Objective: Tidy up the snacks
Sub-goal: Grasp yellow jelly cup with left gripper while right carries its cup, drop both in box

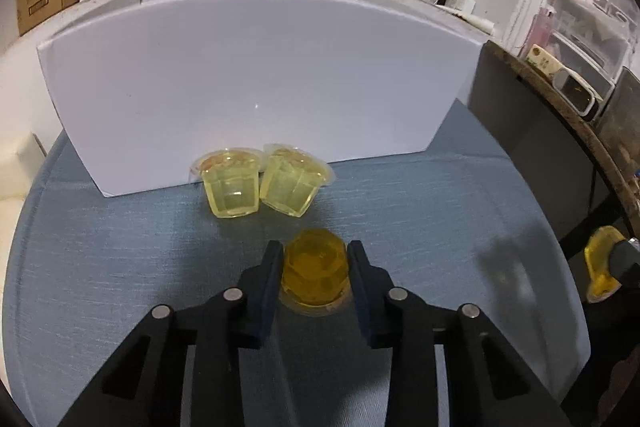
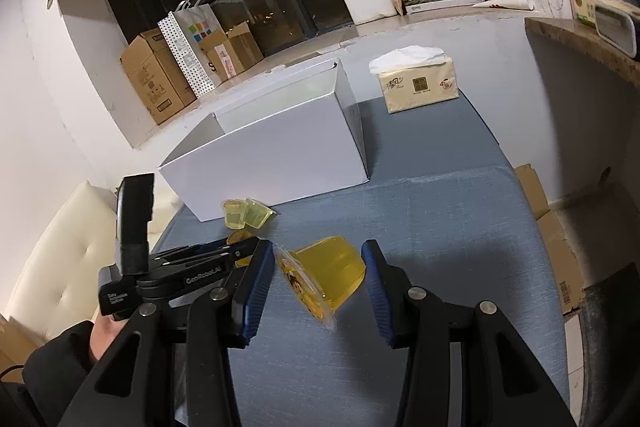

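Left wrist view: an upturned amber jelly cup (image 1: 314,273) is pinched between the left gripper (image 1: 314,259) fingers on the blue table (image 1: 120,267). A second amber jelly cup (image 2: 326,273) is clamped sideways, above the table, by the right gripper (image 2: 320,267). Two pale jelly cups (image 1: 260,187) are seen tipped against the white box (image 2: 272,151) at the far left edge; whether anything lies inside it cannot be told.

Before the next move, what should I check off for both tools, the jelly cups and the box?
1. Left tool closed on the amber jelly cup: ok, the cup stands upside down.
2. Right tool holds the yellow jelly cup: ok, the cup is on its side.
3. White box open on top: ok.
4. Free room inside the box: cannot tell, its floor is hidden.
5. Pale cups clear of both tools: ok, they lie against the box.
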